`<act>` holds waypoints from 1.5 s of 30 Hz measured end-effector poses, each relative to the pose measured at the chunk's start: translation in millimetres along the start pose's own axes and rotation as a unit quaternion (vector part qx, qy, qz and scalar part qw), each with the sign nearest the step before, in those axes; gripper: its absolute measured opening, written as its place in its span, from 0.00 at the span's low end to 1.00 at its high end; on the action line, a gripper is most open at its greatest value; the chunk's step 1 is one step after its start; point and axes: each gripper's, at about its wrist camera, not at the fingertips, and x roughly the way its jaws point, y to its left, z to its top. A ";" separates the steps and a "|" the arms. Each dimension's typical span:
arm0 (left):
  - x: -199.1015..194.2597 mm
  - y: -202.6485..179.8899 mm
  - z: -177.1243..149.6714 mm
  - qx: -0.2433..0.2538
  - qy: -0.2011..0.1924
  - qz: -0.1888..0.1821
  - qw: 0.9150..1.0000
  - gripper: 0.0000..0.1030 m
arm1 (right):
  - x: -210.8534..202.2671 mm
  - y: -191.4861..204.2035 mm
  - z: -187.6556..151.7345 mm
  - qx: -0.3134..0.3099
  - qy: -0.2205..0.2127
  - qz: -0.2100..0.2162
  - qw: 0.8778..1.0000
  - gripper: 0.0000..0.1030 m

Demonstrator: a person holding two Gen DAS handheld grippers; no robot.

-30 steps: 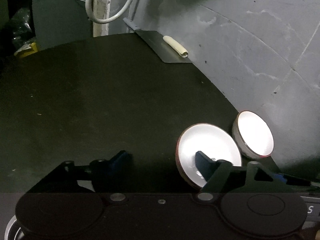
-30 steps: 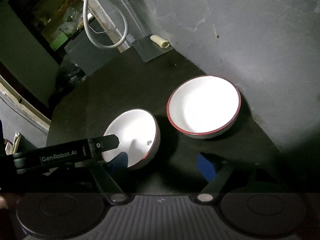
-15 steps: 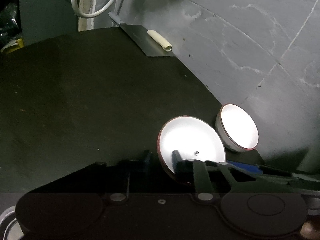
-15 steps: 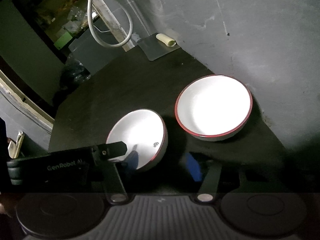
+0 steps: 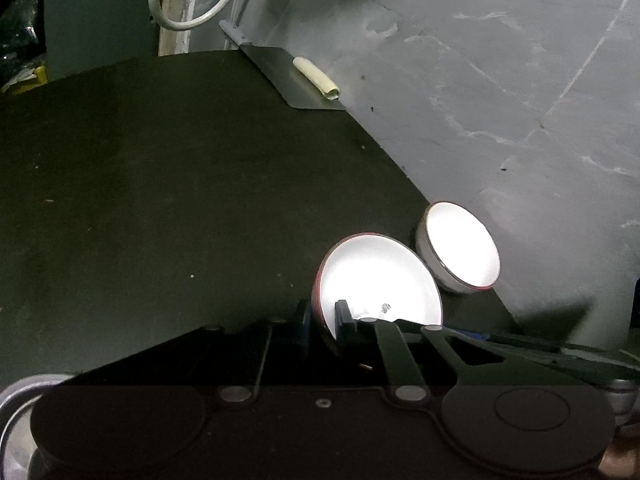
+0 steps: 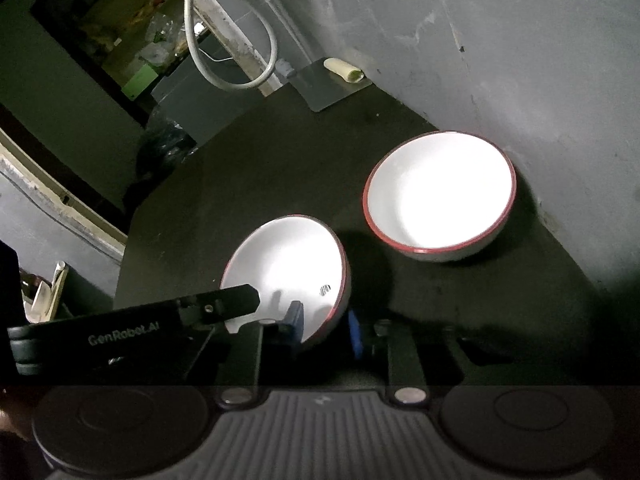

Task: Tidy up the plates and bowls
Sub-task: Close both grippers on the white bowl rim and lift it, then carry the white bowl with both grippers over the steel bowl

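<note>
Change: both tongs have just been closing onto the near bowl's (image 6: 288,268) rim.
Left gripper (image 5: 324,322): clamps its near-left rim.
Right gripper (image 6: 326,330): clamps its near-right rim.
Far bowl (image 6: 440,196): beyond, against wall.
Right view only: left tong's arm.

Wide bare desk (image 5: 160,200) left of near bowl (image 5: 380,276): open passage. Right side shut off by wall (image 5: 500,100), far bowl (image 6: 440,192) close against it. Narrow gap between bowls. Far corner taken by metal sheet (image 5: 292,76) bearing pale roll (image 5: 316,79); cable loop (image 5: 188,12) hanging behind desk edge. Near bowl rim crowded by both sets of fingers (image 6: 294,318).
</note>
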 end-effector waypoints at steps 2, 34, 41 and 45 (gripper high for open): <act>-7.6 -2.7 -2.4 0.003 -0.008 0.001 1.000 0.12 | -7.6 4.1 -2.9 -0.006 -0.007 0.002 1.000 0.25; -192.9 -7.7 -126.2 0.007 -0.107 0.036 0.994 0.12 | -132.1 107.1 -119.9 -0.089 -0.065 0.061 0.992 0.25; -216.2 5.5 -162.1 -0.008 -0.101 0.054 0.993 0.12 | -132.2 124.5 -153.5 -0.103 -0.029 0.071 0.992 0.25; -224.8 13.5 -178.7 -0.019 -0.095 0.058 0.994 0.12 | -131.8 132.7 -166.5 -0.116 -0.008 0.073 0.990 0.25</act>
